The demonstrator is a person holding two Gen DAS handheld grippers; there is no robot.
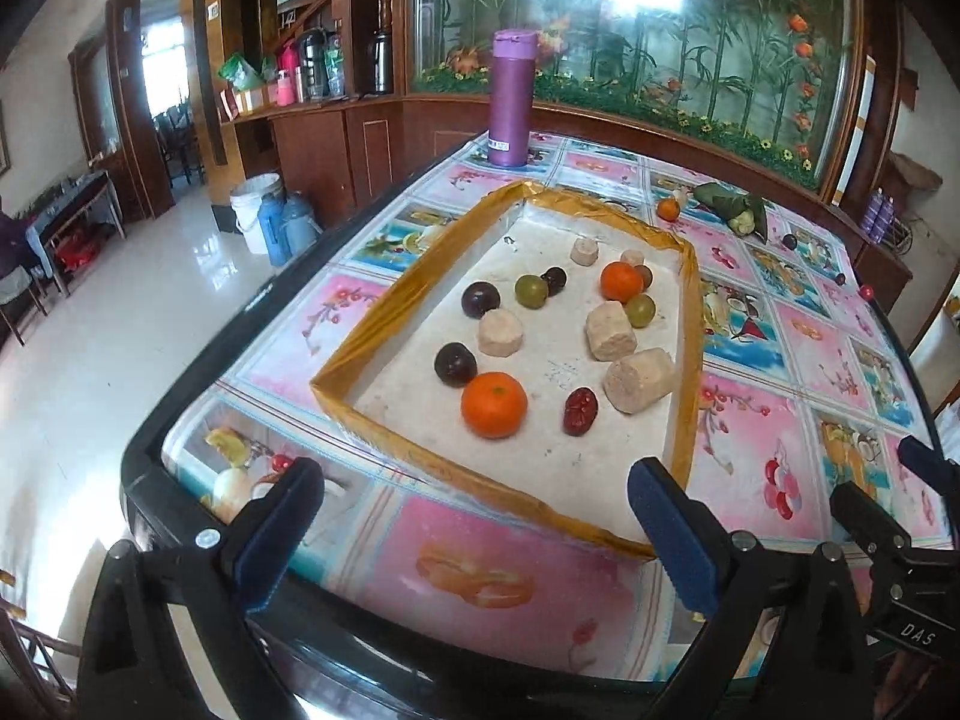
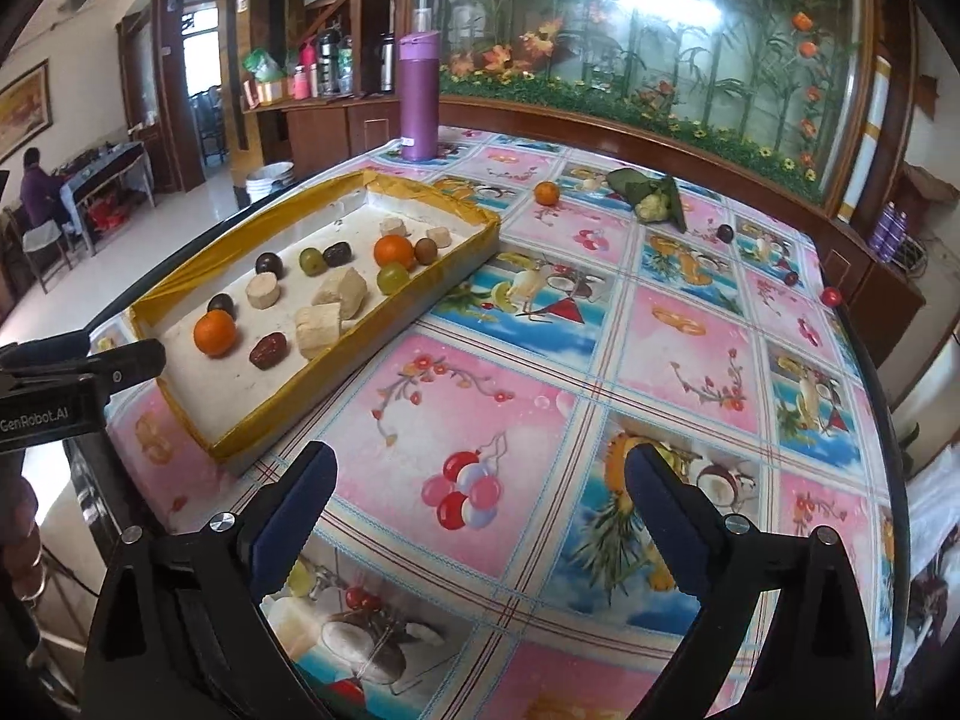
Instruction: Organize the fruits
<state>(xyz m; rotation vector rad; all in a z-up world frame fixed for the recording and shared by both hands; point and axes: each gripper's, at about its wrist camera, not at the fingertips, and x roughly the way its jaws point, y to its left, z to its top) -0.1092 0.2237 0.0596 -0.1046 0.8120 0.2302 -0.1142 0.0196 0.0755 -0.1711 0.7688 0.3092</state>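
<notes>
My left gripper (image 1: 474, 510) hangs over the near edge of the bench (image 1: 492, 576), its jaws spread wide with nothing between them. My right gripper (image 2: 480, 492) is the same: jaws wide apart, empty, above a bare stretch of the flowered cloth.

Just past the left jaws sits the tray (image 1: 384, 324), a shallow white box with a yellow taped rim. In it I see a near orange (image 1: 494, 404), a red date (image 1: 580, 411) beside it, dark plums (image 1: 455, 364), green grapes (image 1: 531, 291), a second orange (image 1: 621, 281) and several pale cake pieces (image 1: 639, 380). A loose orange (image 1: 668, 209) lies on the cloth beyond the tray, near a leaf-wrapped bundle (image 1: 735, 213), and a purple flask (image 1: 511, 99) stands at the far edge.

The bench is covered in a glossy cloth of pink and blue fruit squares with a black rim. Behind it runs a wood-framed glass panel painted with bamboo and flowers; to the left is a shiny tiled floor with a white bucket (image 1: 257, 207).

The right view alone shows a loose dark plum (image 2: 725, 233), a small red fruit (image 2: 831, 297) at the far right edge and a seated person (image 2: 39, 189) in the far room. It also catches the left gripper's arm entering from the left.
</notes>
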